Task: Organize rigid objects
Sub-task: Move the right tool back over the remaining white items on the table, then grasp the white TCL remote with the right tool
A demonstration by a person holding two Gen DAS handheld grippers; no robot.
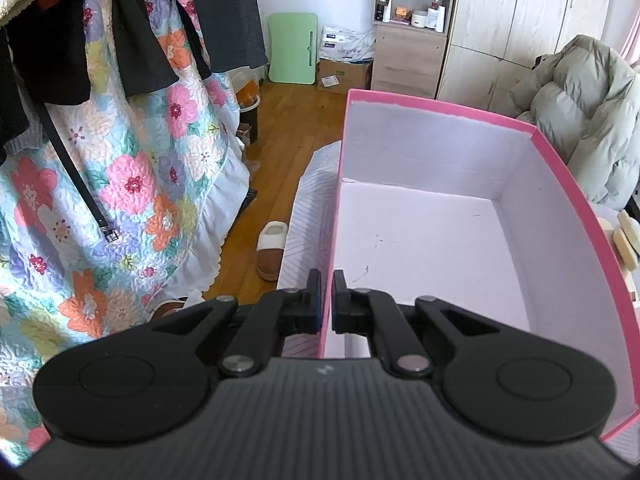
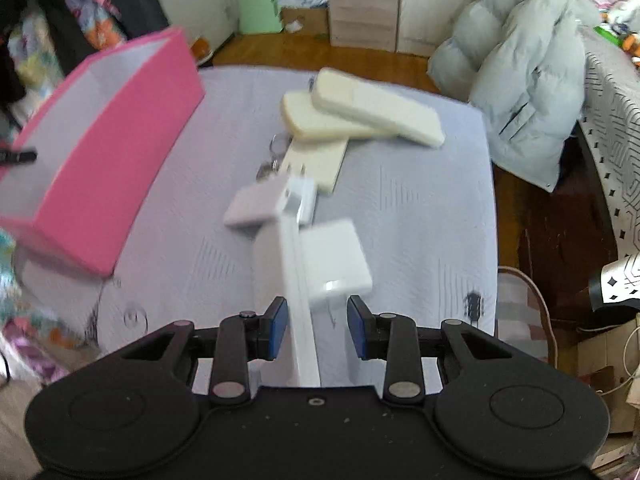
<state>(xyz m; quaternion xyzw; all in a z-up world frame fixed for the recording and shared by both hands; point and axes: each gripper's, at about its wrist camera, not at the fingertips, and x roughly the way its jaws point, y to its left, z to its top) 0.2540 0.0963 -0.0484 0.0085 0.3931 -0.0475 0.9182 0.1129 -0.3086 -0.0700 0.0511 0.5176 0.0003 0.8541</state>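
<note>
My left gripper is shut on the left wall of an open pink box with a bare white inside. In the right wrist view the pink box sits tilted at the left of the grey bed cover. My right gripper holds a white object between its blue pads: a flat plate seen edge-on with a square white block on its right side. On the cover beyond lie two small white boxes, a cream board, two cream oblong pieces and metal key rings.
A pale puffer jacket is heaped at the bed's far right corner. Left of the bed hang a floral quilt and dark clothes, with a slipper on the wooden floor. Shelves and wardrobes stand at the back.
</note>
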